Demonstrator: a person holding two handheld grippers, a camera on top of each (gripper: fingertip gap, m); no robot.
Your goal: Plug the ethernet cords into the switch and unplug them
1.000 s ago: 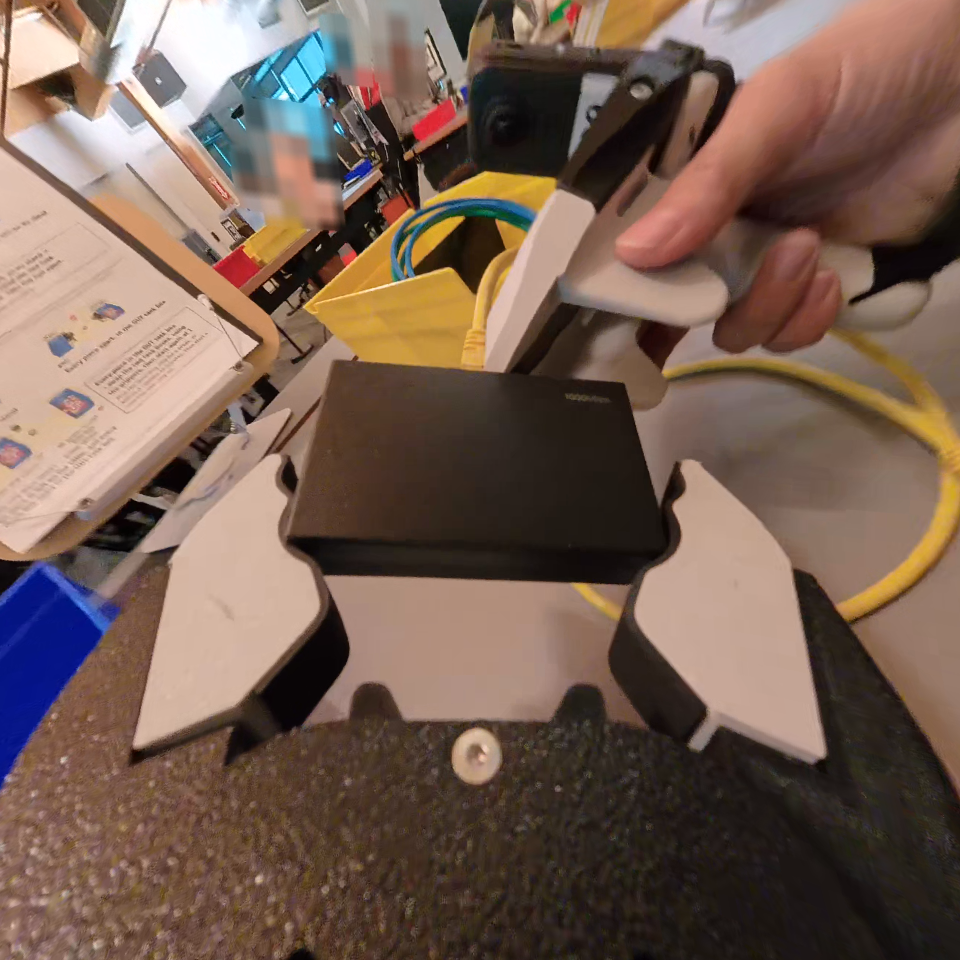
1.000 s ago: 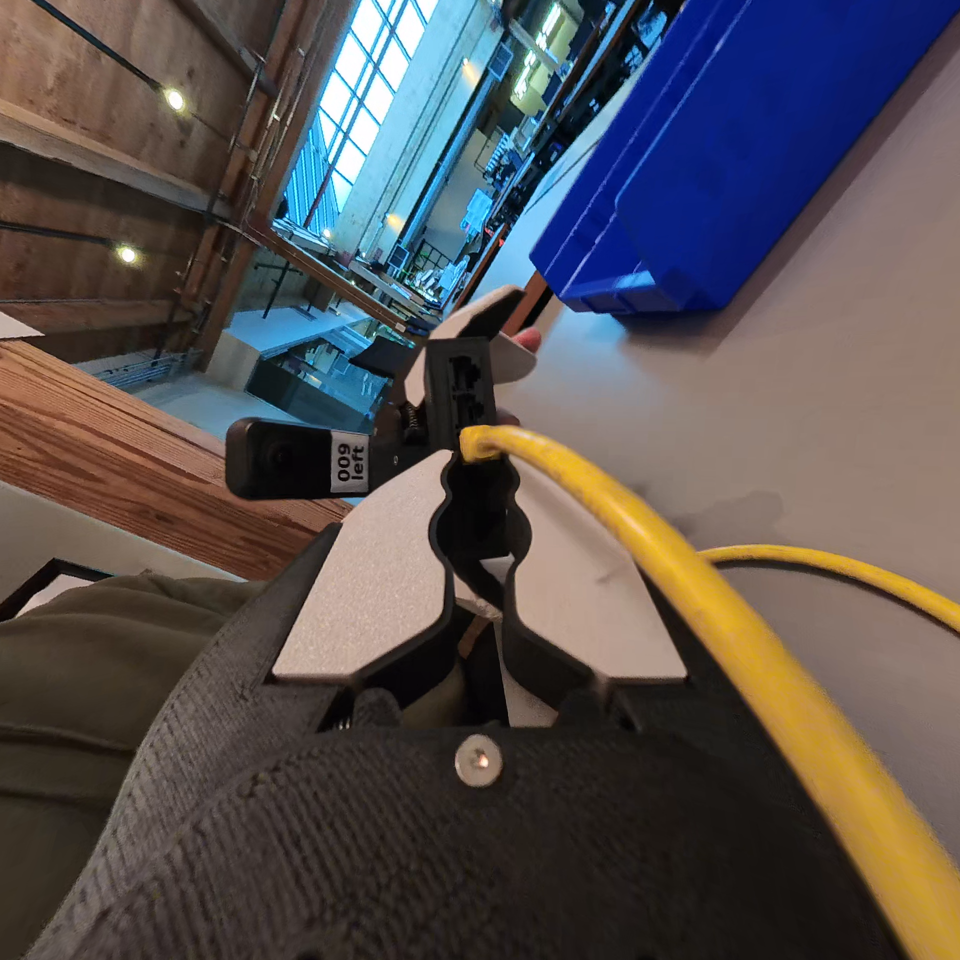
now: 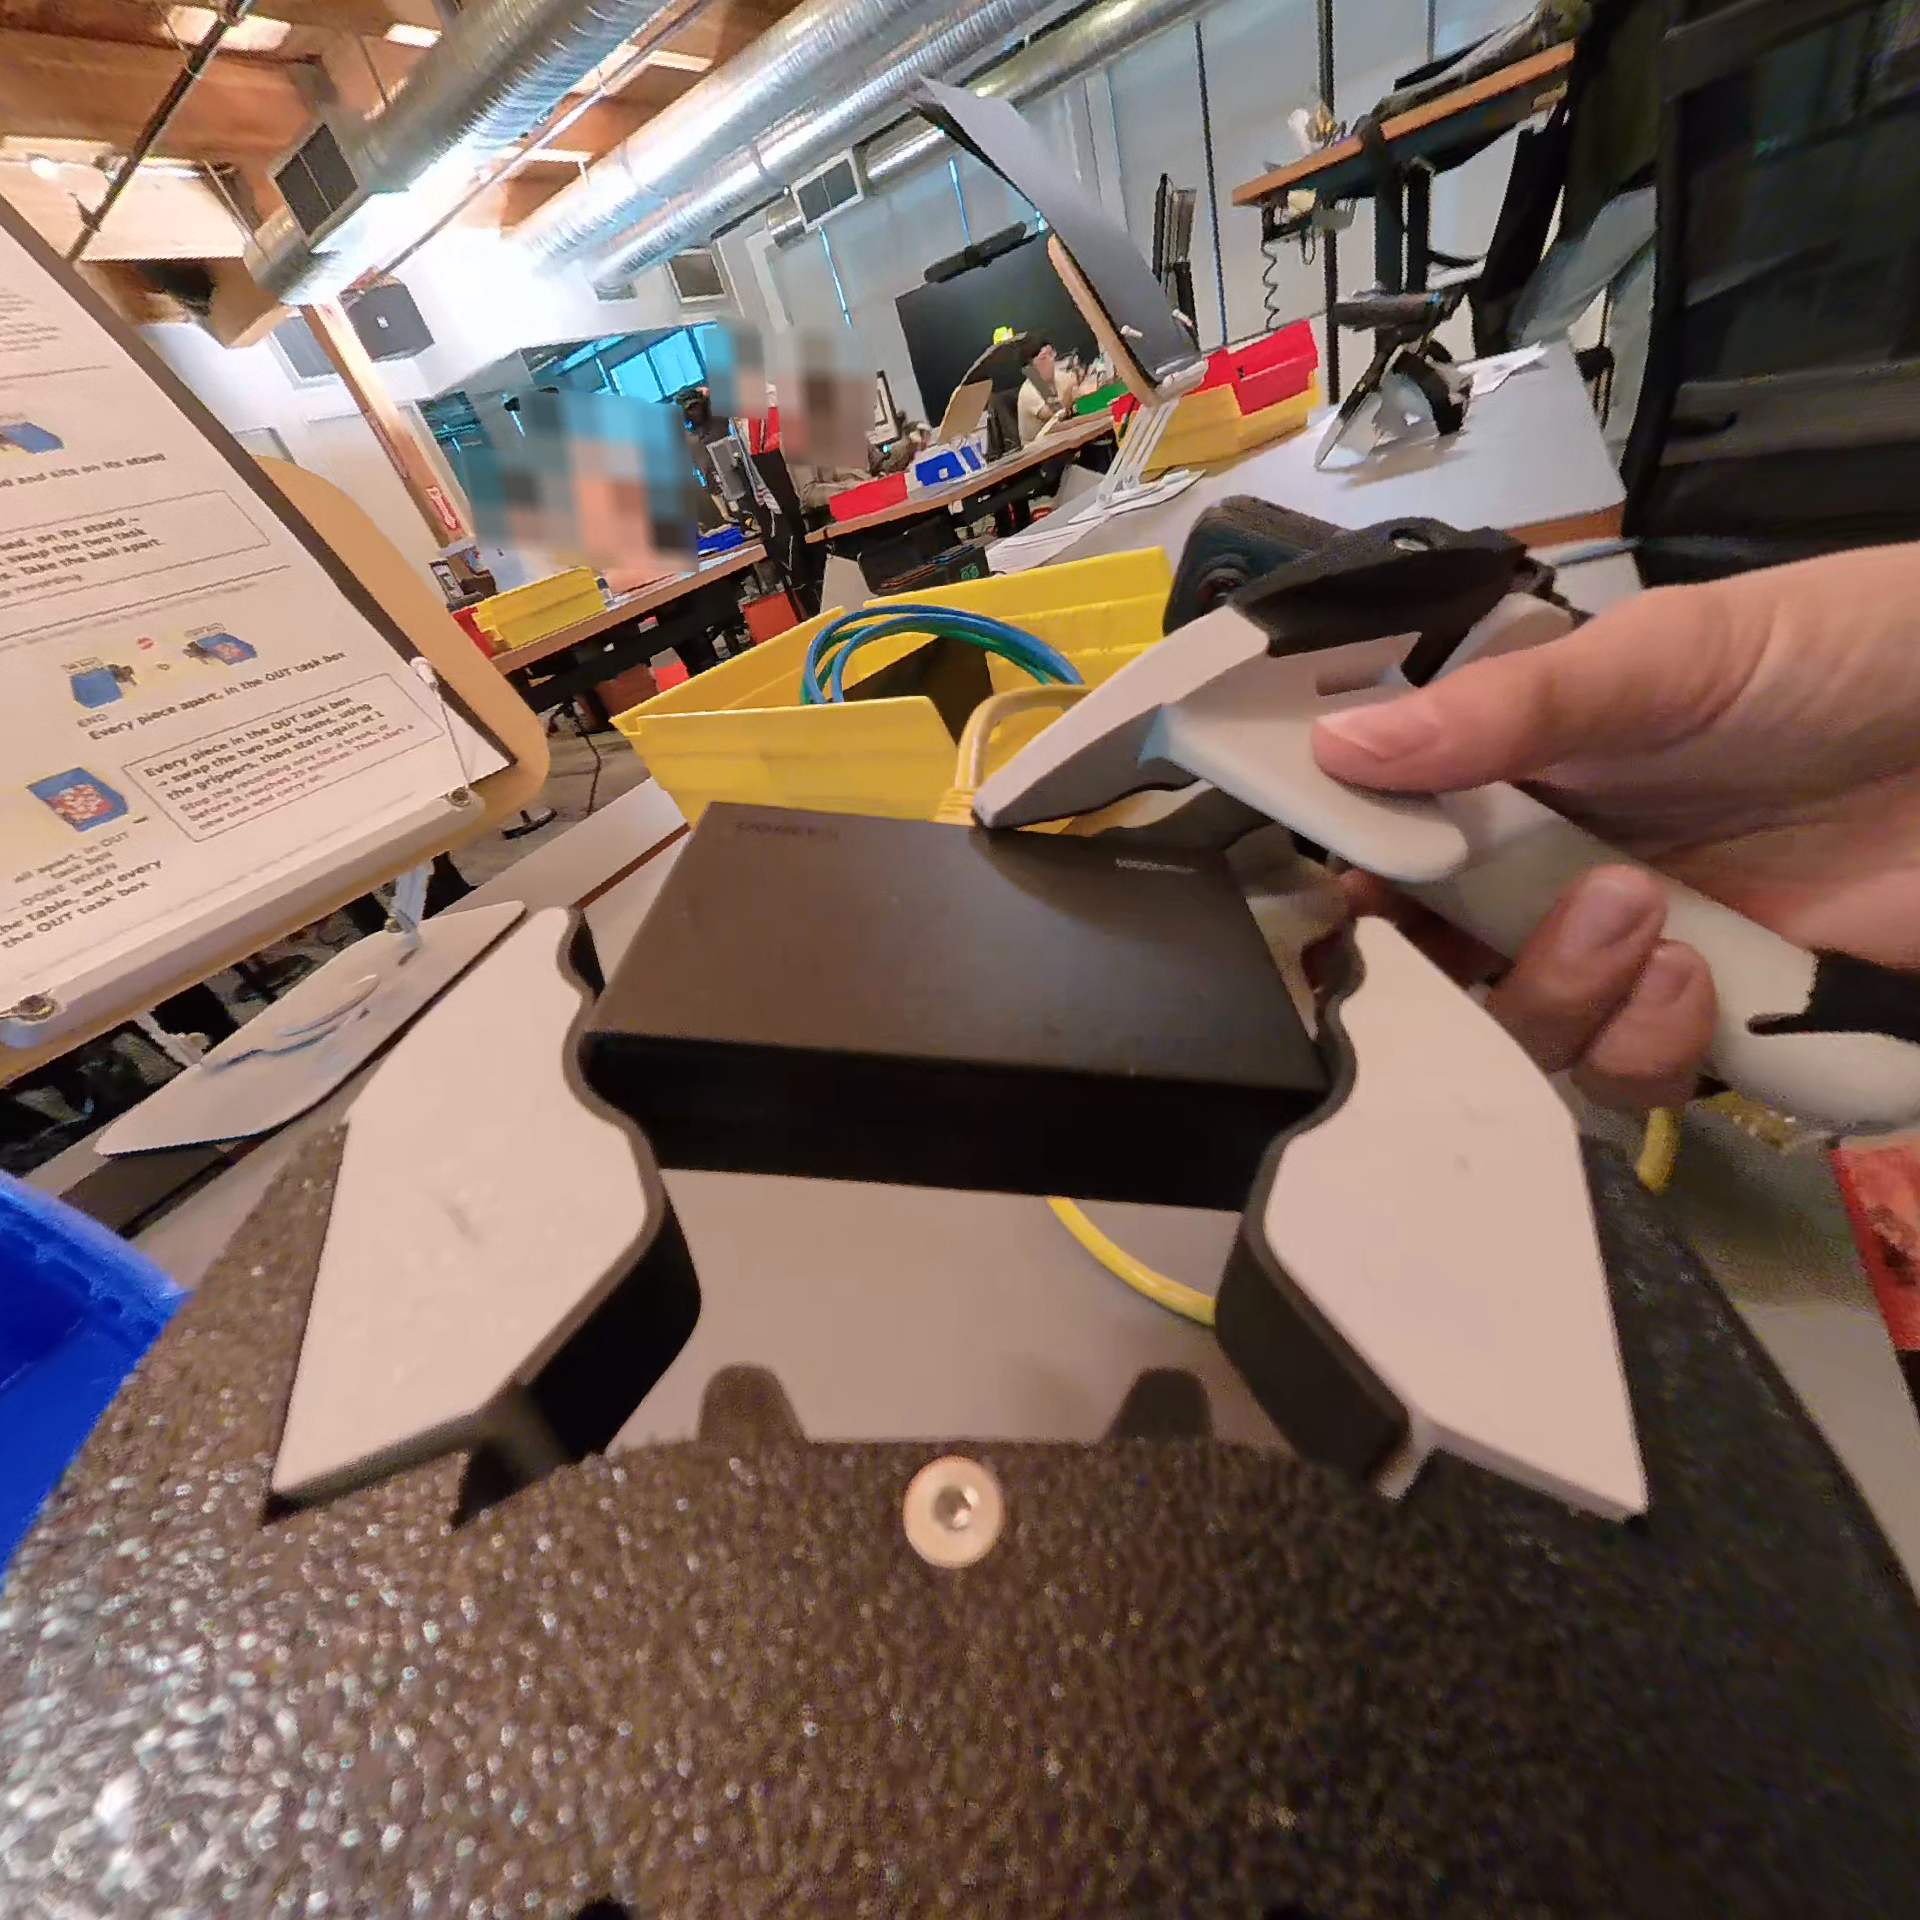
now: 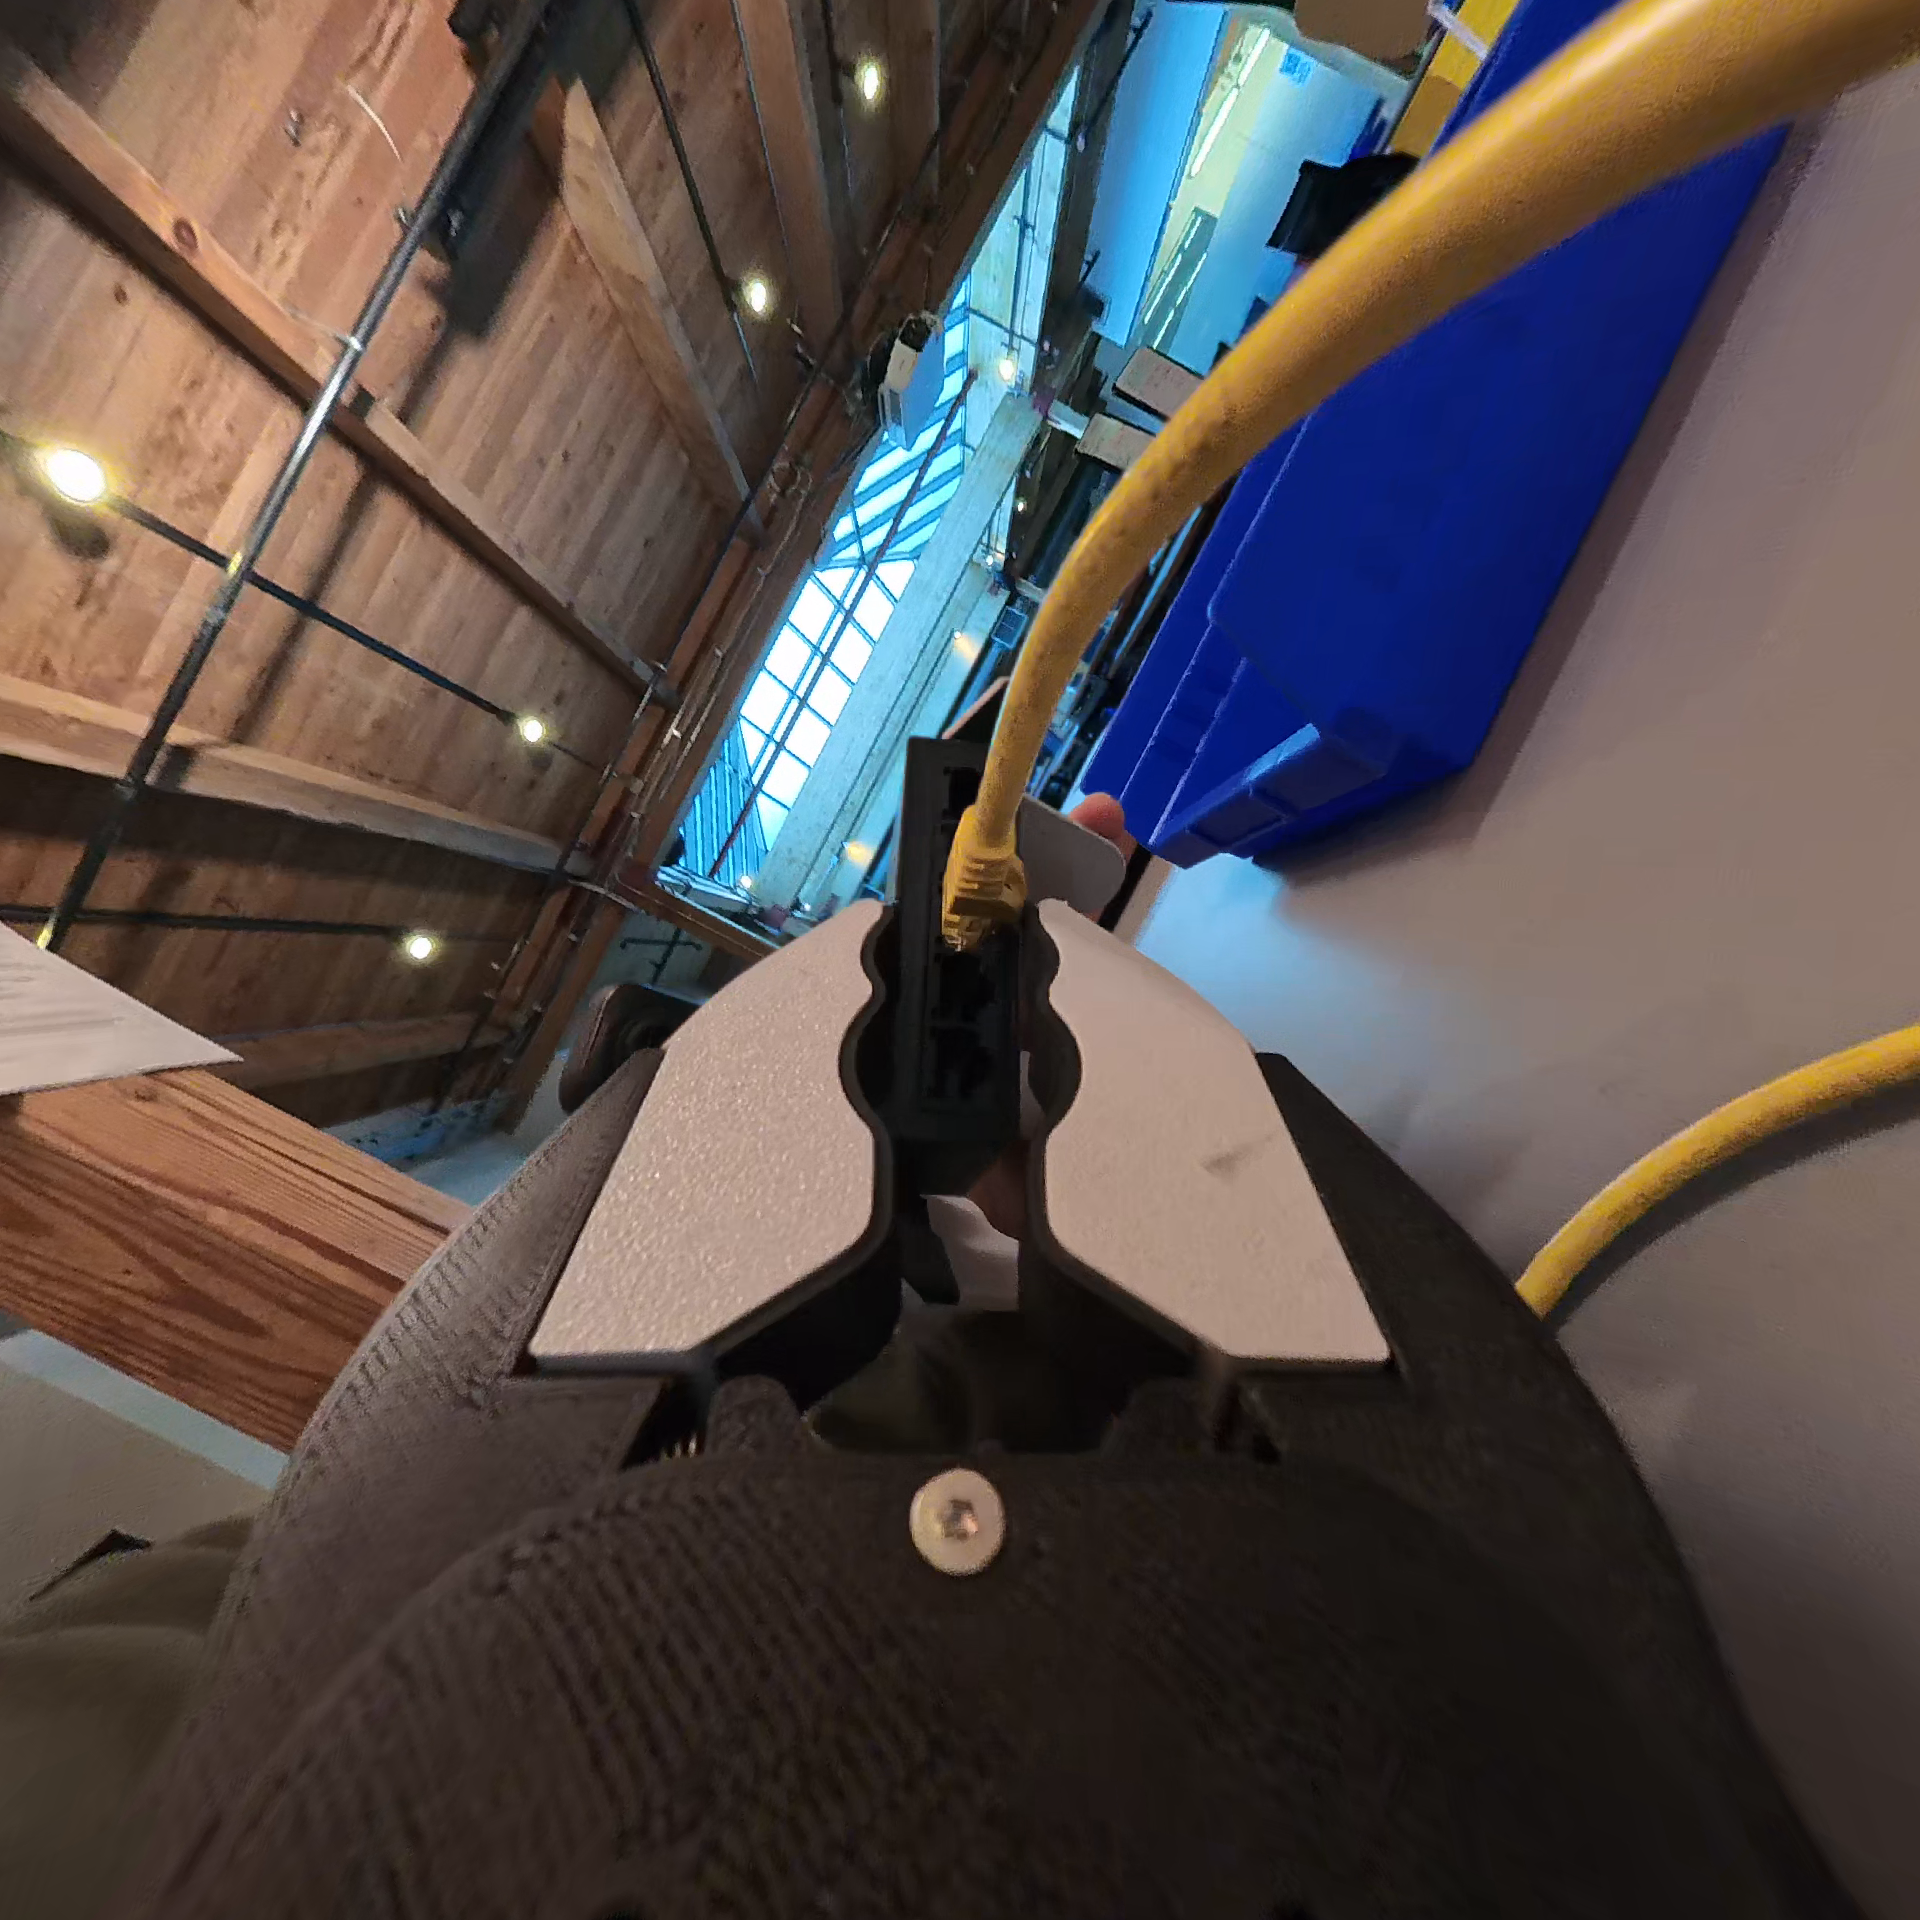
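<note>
Left wrist view | switch: flat black box | yellow cord plugged in

Beyond the left claw, the switch's port face is hidden; the yellow ethernet cord vanishes beneath it; the right claw's lower finger is hidden; the instruction sheet runs off the frame's left edge.
</note>
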